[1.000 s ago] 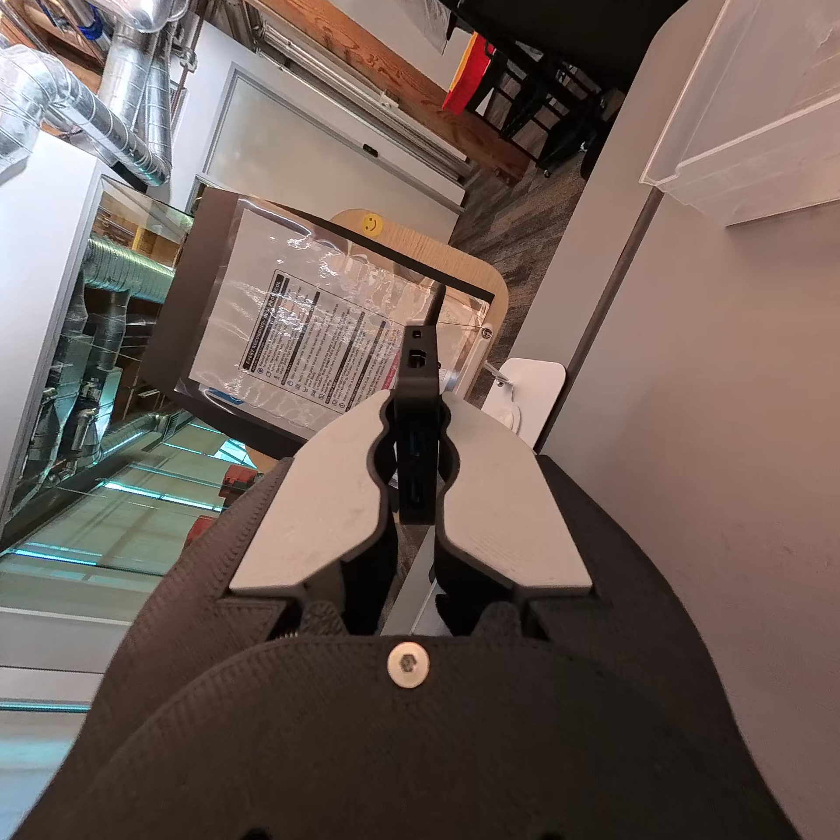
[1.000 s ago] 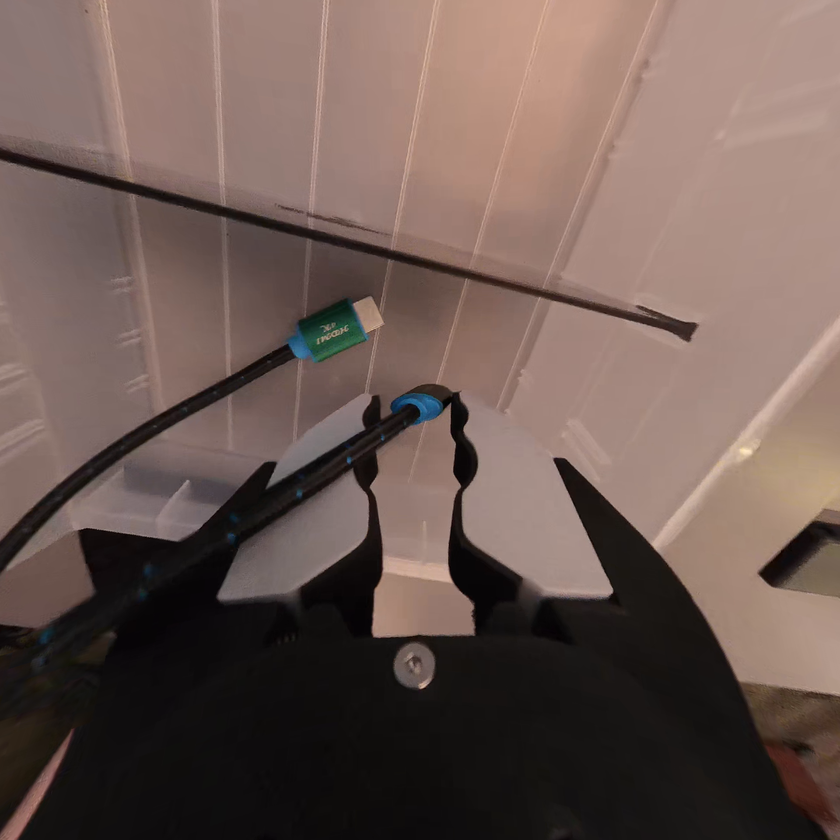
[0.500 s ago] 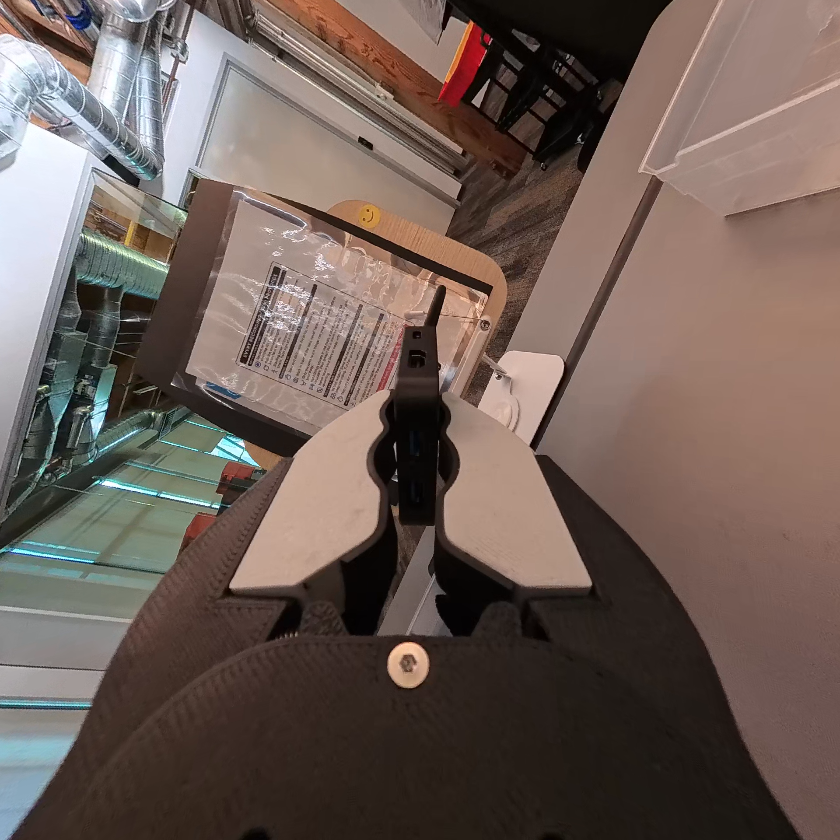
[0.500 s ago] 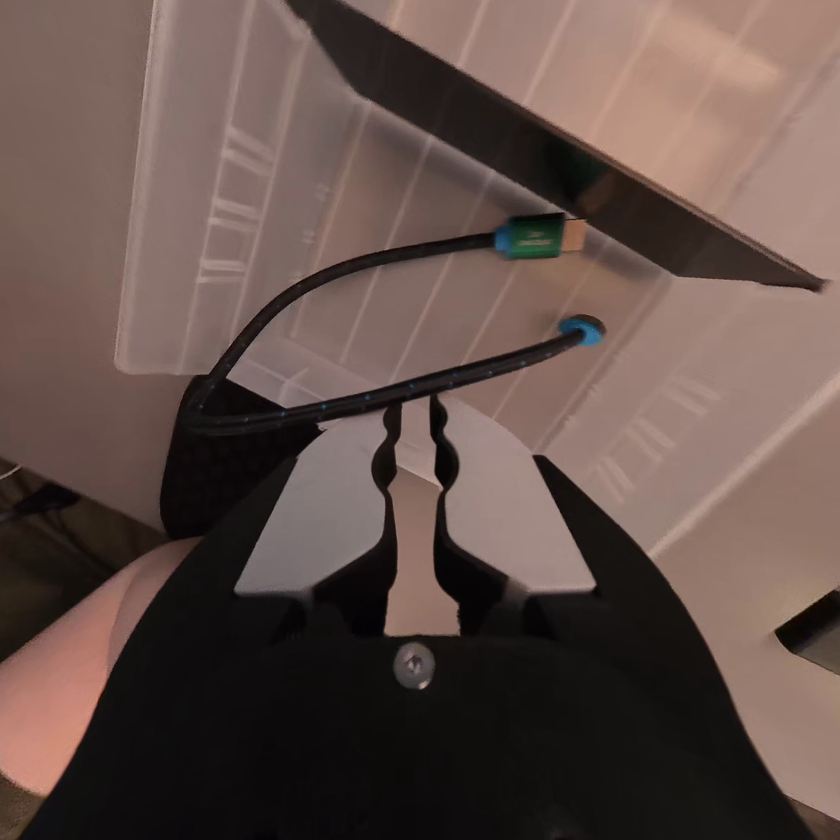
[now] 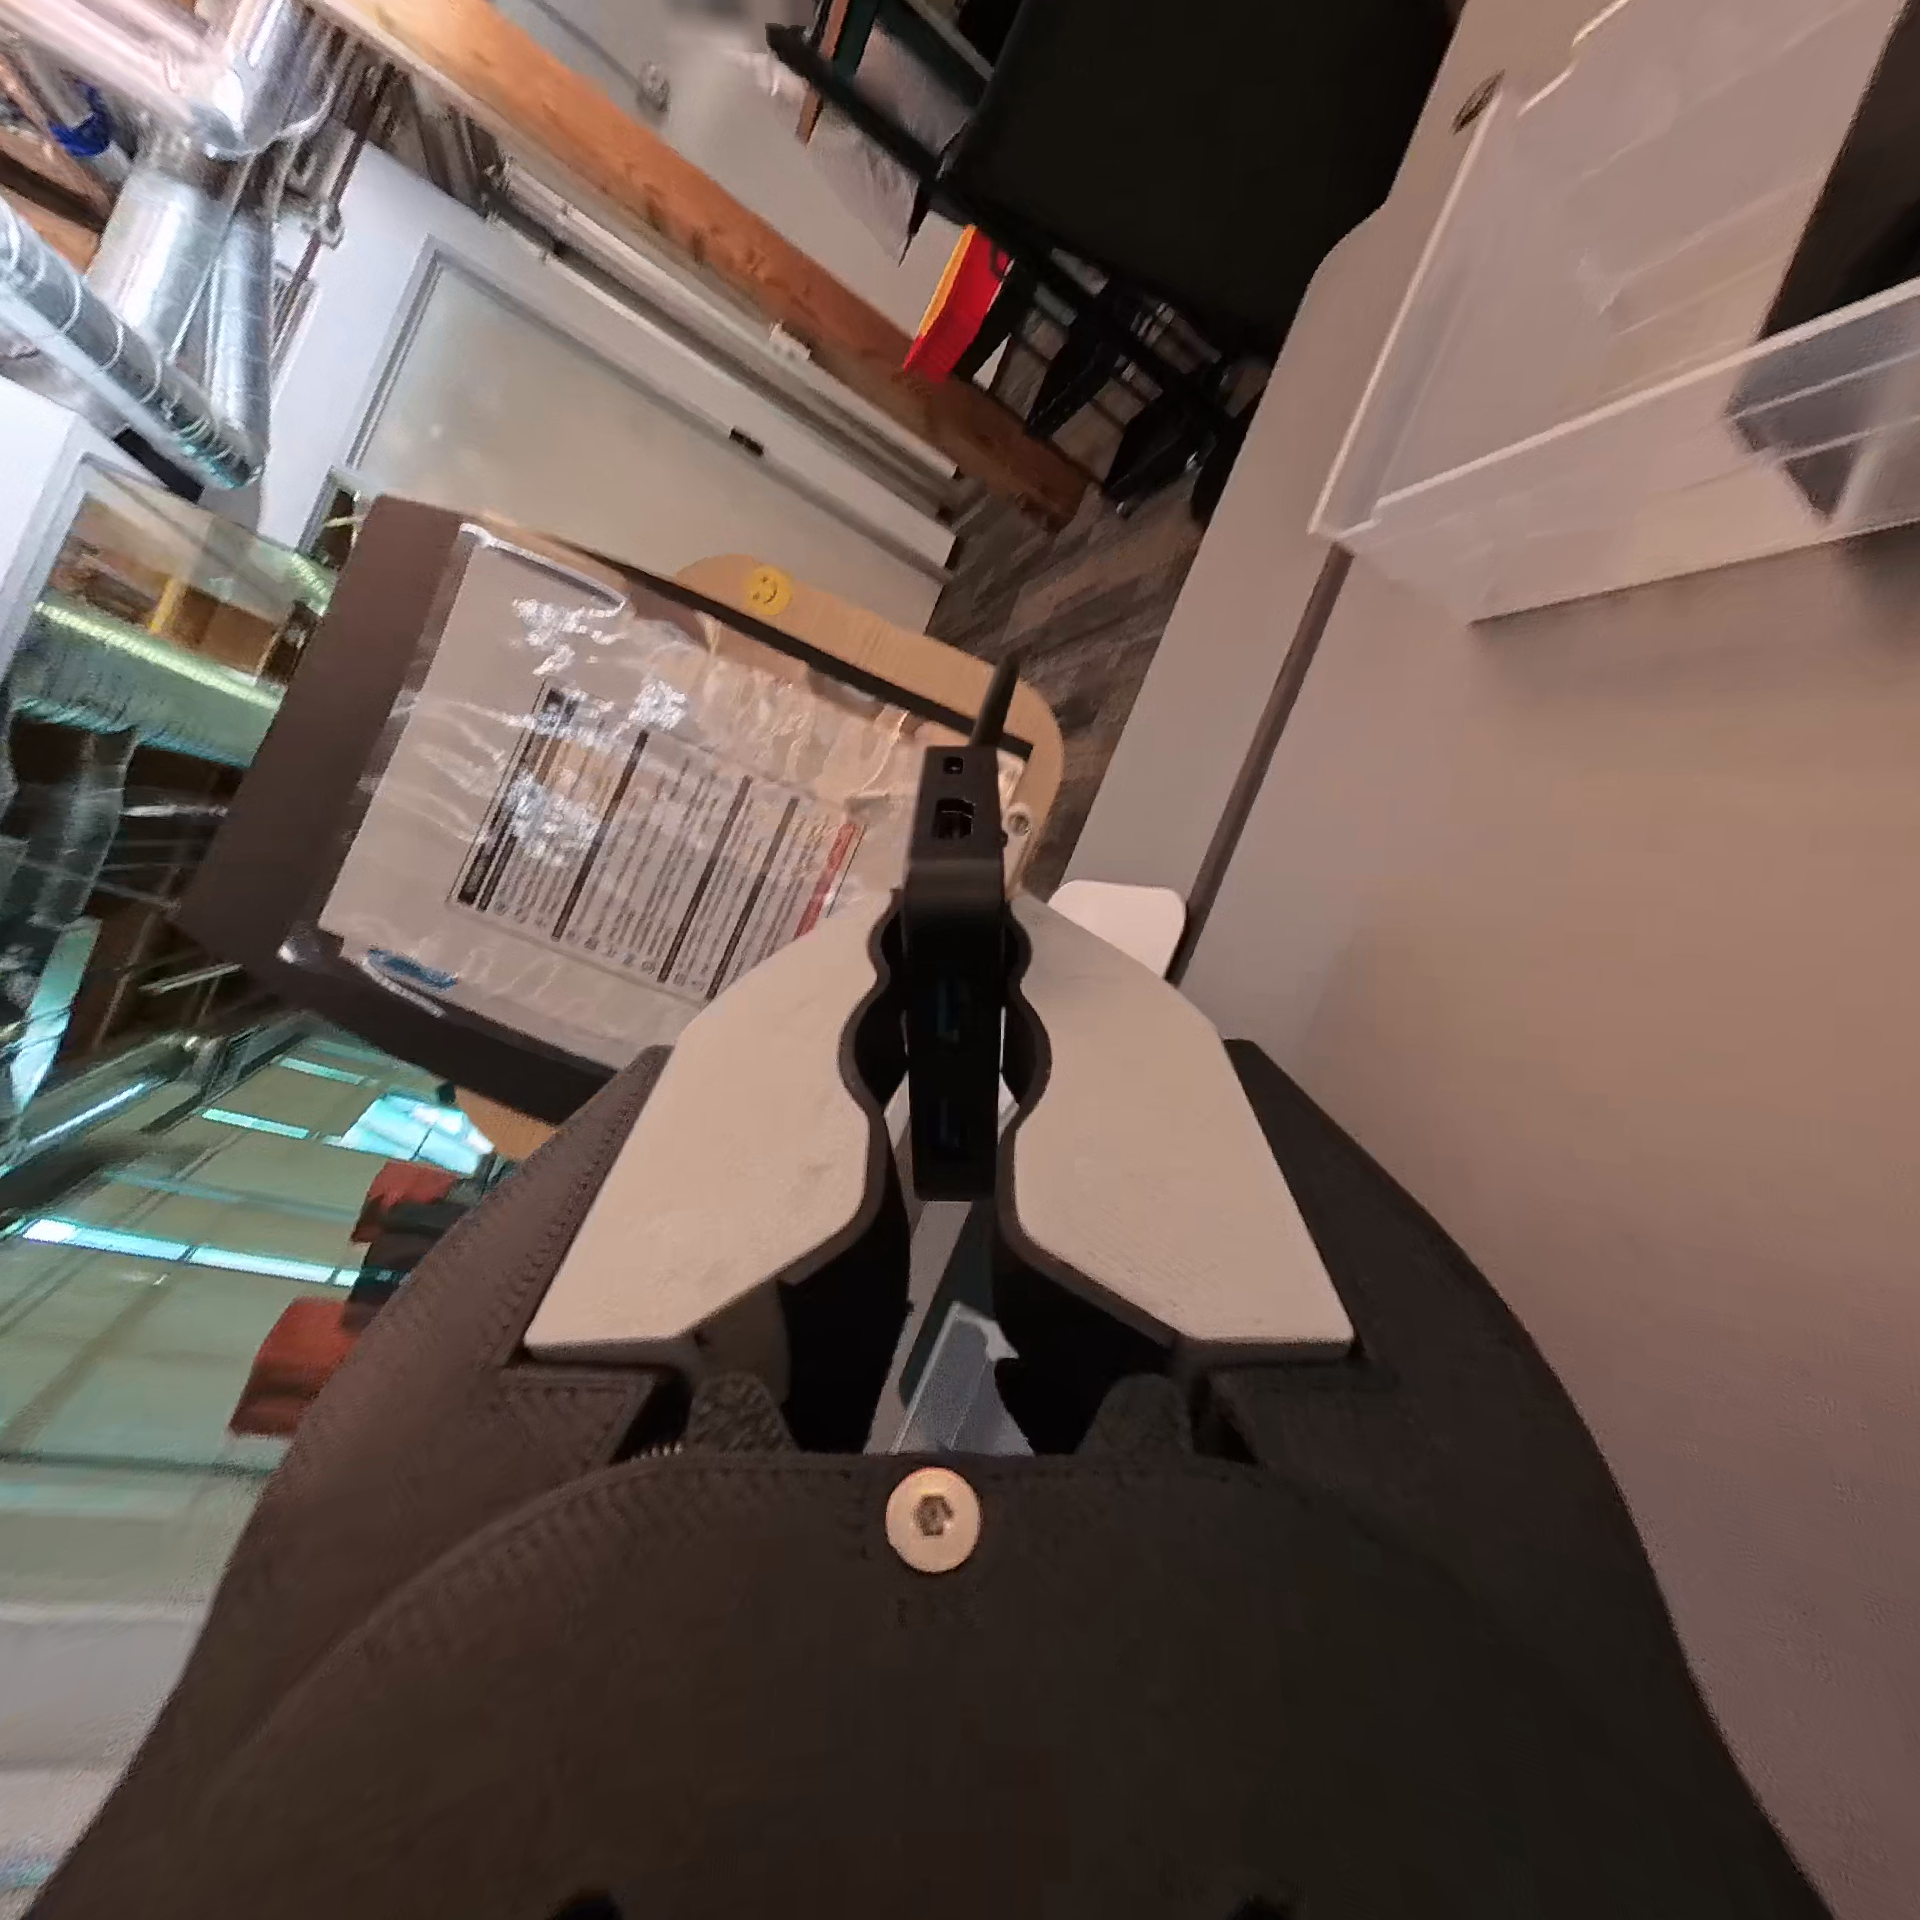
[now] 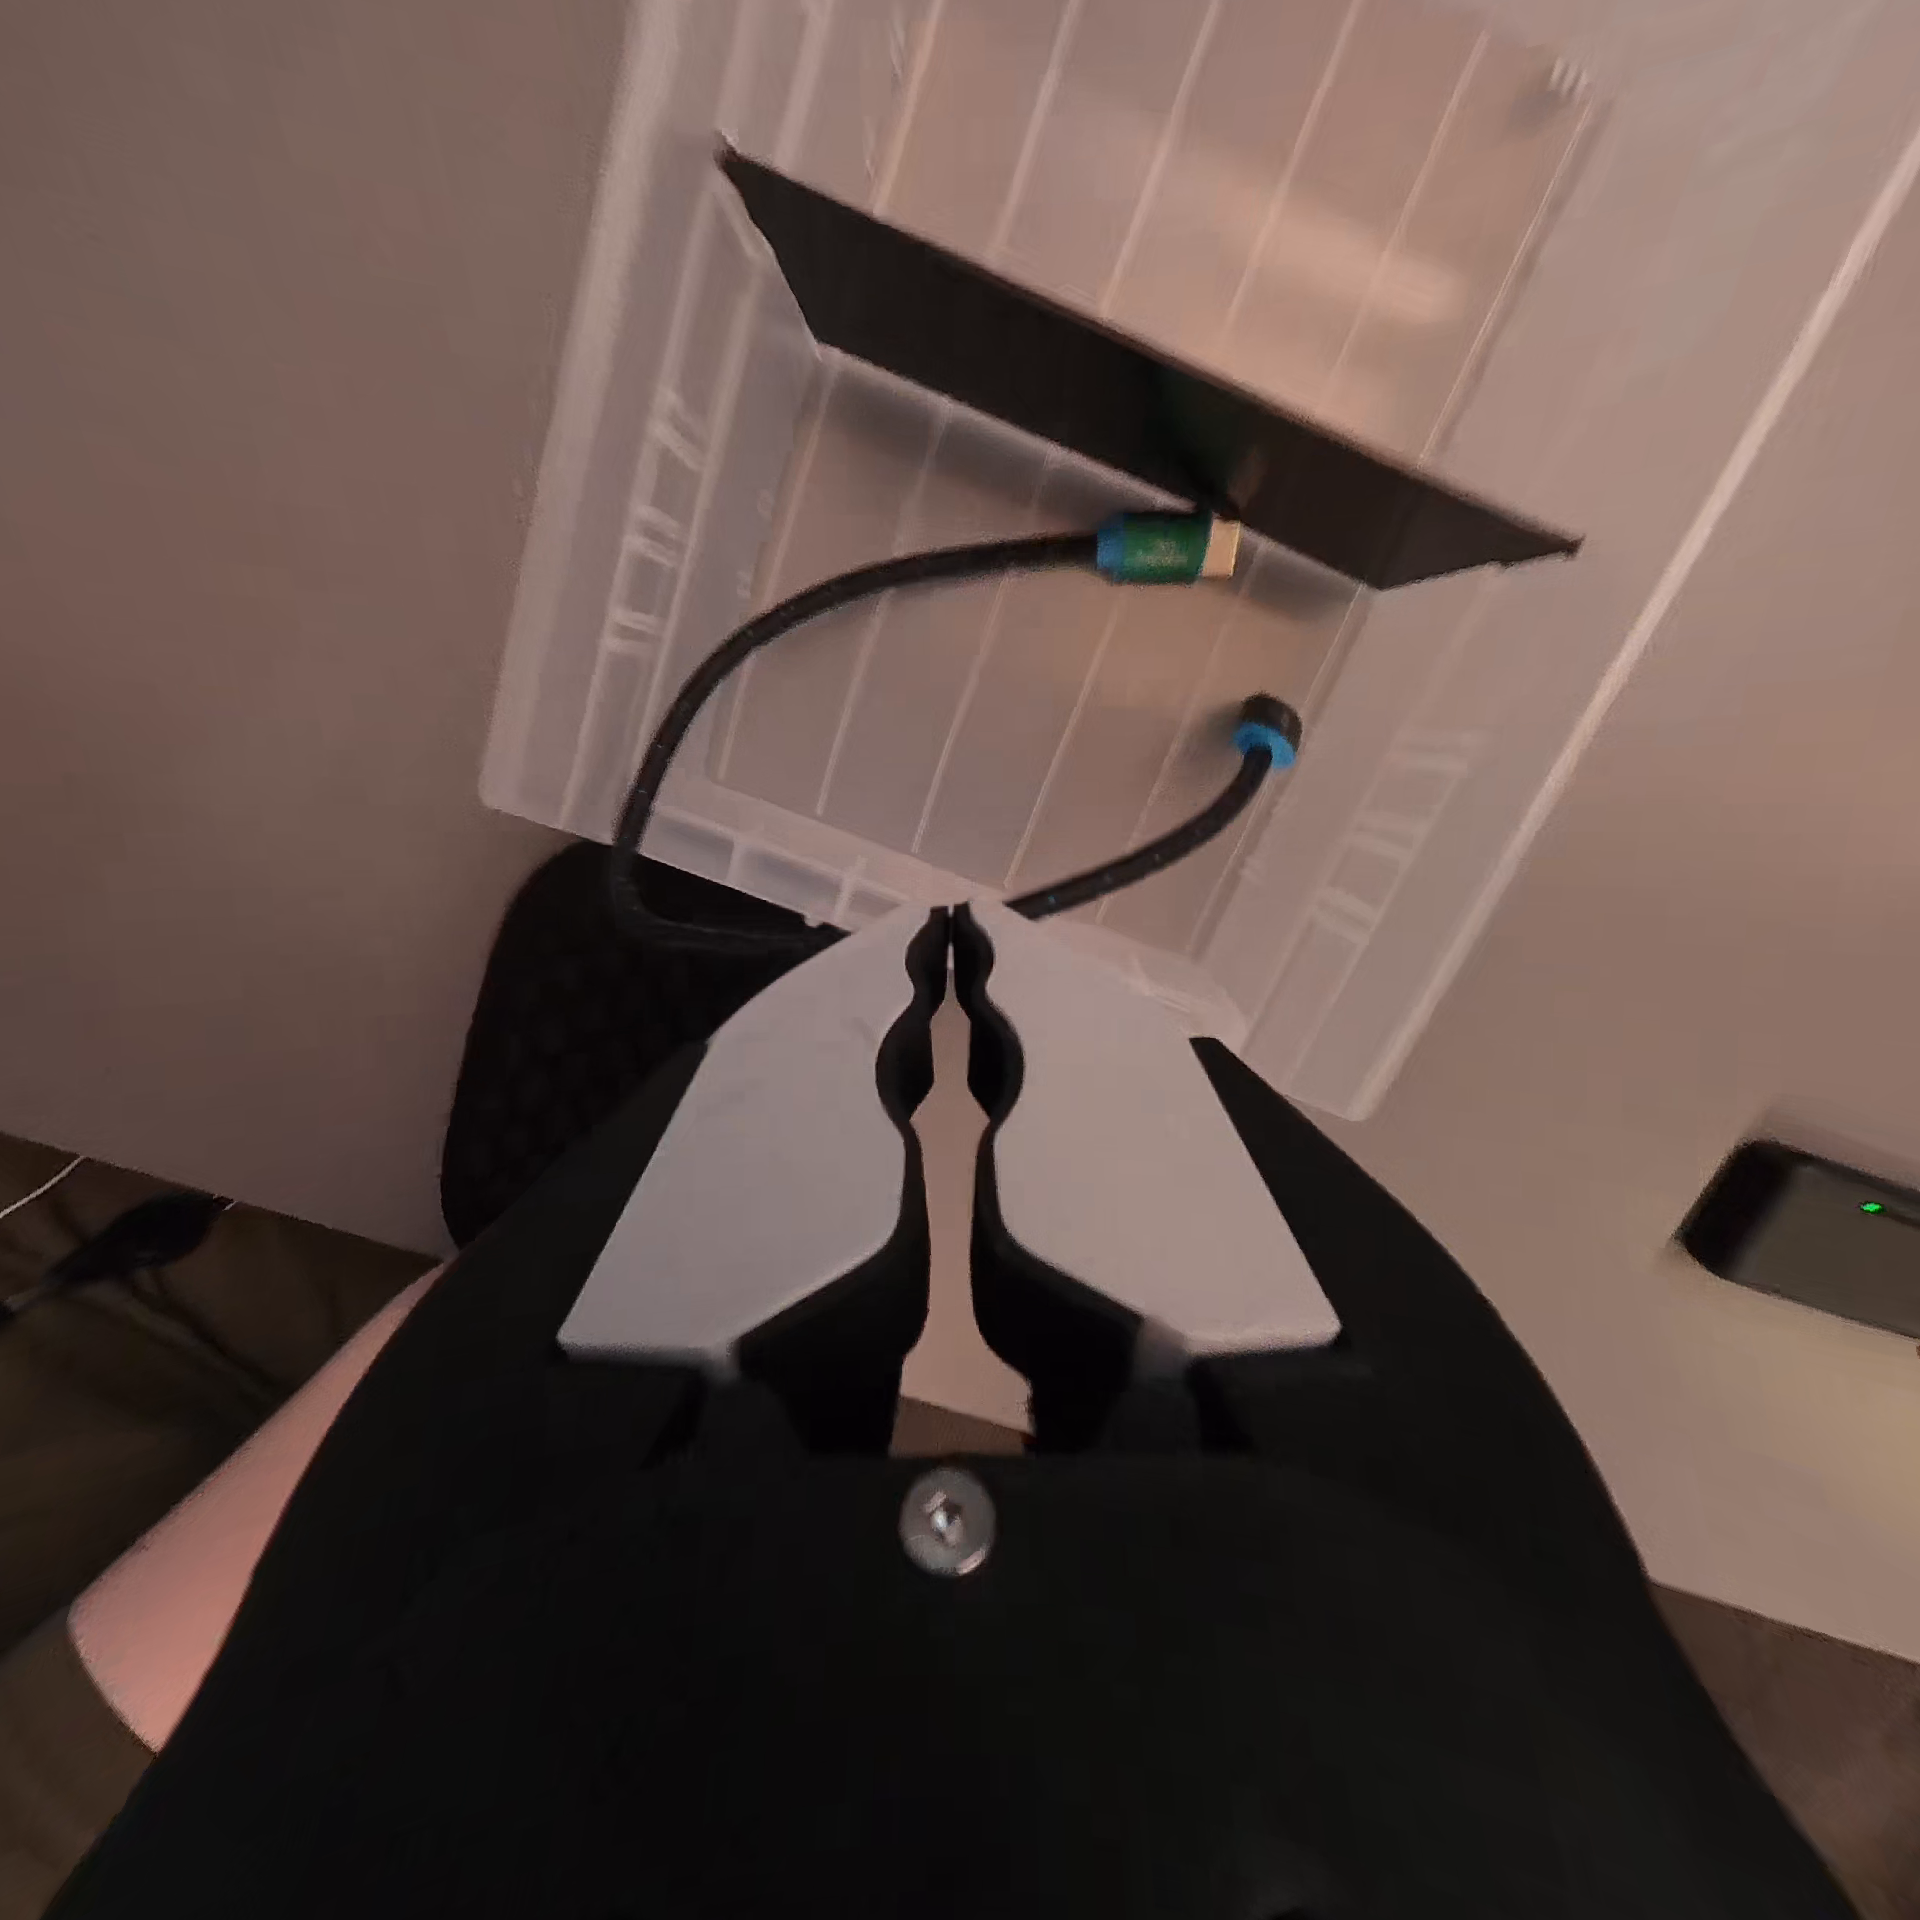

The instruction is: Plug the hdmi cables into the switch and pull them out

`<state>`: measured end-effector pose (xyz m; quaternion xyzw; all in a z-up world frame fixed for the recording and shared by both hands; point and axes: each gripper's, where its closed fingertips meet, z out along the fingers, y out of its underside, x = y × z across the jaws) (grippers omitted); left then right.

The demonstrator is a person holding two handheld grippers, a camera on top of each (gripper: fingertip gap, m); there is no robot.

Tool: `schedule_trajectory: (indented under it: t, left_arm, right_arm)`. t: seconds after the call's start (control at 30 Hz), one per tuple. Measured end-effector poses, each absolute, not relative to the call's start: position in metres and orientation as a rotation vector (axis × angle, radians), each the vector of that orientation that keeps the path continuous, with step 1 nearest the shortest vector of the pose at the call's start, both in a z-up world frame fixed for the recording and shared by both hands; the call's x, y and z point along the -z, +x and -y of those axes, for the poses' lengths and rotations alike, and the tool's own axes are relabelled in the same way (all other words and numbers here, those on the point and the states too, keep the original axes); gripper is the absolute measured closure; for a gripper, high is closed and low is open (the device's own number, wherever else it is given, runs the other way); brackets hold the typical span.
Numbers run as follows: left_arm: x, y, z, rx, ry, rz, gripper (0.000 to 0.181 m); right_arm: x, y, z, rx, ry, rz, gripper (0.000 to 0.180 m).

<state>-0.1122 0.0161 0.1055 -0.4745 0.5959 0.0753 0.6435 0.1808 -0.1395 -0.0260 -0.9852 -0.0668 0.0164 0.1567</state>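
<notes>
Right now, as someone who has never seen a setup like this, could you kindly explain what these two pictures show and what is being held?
There is no robot here: a person carries a two-finger gripper in each hand, and each gripper has a camera that looks forward along its fingers.

In the left wrist view, the left gripper is shut on a small black box-shaped switch, held up in the air.

In the right wrist view, the right gripper is shut and holds nothing. Beyond it, a clear plastic bin sits on a pale table. Two black braided HDMI cables lie in the bin: one ends in a green plug with a metal tip, the other in a blue-ringed end. Neither is plugged in.
</notes>
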Motion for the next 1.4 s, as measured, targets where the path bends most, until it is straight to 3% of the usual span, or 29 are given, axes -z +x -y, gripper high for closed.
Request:
schedule_trajectory:
  t: [0.27, 0.37, 0.43, 0.63, 0.8, 1.4]
  left_arm:
    - [-0.094, -0.087, 0.030, 0.032, -0.926, -1.547, 0.168]
    - [-0.088, -0.079, 0.043, 0.072, -0.903, -1.605, 0.168]
    - [-0.083, -0.074, 0.049, 0.105, -0.897, -1.643, 0.168]
    - [-0.074, -0.067, 0.065, 0.192, -0.884, -1.720, 0.168]
    - [-0.072, -0.066, 0.072, 0.233, -0.869, -1.751, 0.167]
    - [-0.094, -0.069, 0.061, 0.314, -0.919, -1.580, 0.163]
  right_arm:
    - [-0.055, 0.057, 0.100, 0.104, -2.239, 0.917, 0.164]
    - [-0.088, -0.016, 0.087, 0.043, -1.836, 1.188, 0.148]
    - [-0.104, -0.053, 0.086, -0.005, -1.607, 1.272, 0.128]
    - [-0.091, -0.077, 0.074, 0.023, -1.476, 1.382, 0.141]
    - [-0.080, -0.078, 0.072, 0.007, -1.461, 1.445, 0.163]
    - [-0.098, -0.058, 0.069, -0.065, -1.448, 1.340, 0.164]
